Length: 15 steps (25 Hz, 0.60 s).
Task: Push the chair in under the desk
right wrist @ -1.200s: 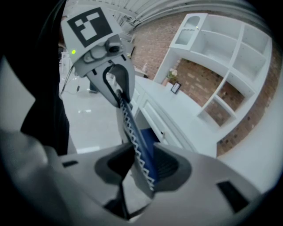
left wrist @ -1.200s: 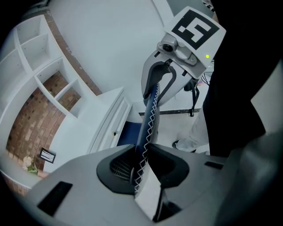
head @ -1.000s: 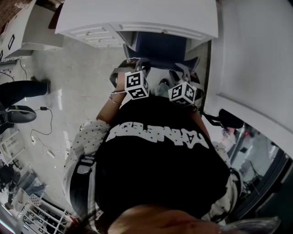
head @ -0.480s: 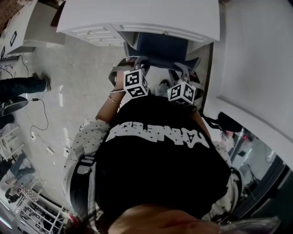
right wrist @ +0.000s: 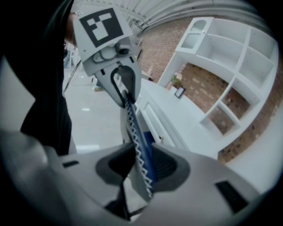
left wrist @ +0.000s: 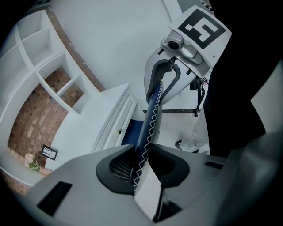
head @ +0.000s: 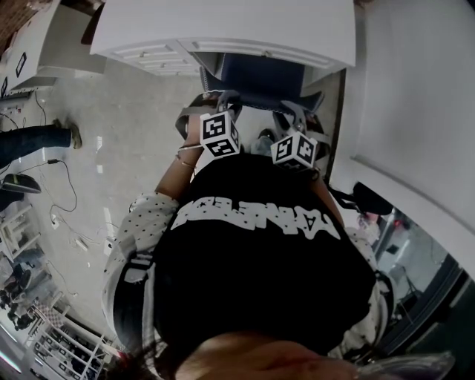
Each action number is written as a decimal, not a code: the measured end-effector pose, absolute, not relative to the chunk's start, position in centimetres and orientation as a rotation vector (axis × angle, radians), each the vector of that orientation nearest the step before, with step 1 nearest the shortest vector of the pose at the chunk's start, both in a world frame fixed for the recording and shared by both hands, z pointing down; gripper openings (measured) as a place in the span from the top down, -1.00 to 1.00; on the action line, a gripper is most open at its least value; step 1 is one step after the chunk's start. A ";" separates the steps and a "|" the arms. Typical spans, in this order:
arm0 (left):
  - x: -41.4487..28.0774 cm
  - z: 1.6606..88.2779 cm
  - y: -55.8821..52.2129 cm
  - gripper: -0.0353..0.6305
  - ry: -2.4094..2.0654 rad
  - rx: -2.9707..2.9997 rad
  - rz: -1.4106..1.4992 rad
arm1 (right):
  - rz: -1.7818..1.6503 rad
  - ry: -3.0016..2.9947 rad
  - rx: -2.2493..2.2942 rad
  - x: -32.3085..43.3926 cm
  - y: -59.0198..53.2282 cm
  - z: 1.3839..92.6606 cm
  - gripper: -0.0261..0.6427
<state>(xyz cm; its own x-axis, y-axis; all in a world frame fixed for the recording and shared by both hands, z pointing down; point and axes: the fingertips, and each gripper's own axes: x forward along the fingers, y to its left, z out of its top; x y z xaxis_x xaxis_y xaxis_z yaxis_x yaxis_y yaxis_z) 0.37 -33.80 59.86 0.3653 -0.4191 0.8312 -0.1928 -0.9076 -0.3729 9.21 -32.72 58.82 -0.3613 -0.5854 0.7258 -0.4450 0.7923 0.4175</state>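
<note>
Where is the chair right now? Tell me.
Top centre of the head view: the chair stands part-way under the desk, right of its drawers, directly ahead of the person.

The head view looks steeply down from above the person's head onto the chair back (head: 260,78) and the desk (head: 223,22) beyond it. The left gripper view sits close behind the left gripper (left wrist: 141,161) and faces along the chair back's top edge towards the right gripper (left wrist: 160,86); the right gripper view mirrors it. All three share that edge and the desk; both gripper views also take in the brick-backed shelves (left wrist: 48,75)
</note>
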 end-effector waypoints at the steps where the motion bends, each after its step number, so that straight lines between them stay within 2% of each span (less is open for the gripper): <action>1: 0.5 59.8 -33.9 0.52 0.550 -2.413 -1.563 | -0.183 -2.013 0.769 9.3 -32.8 58.8 0.52; 15: 1.3 60.0 -35.4 0.53 0.557 -2.413 -1.547 | -0.192 -2.005 0.780 10.3 -34.4 58.9 0.52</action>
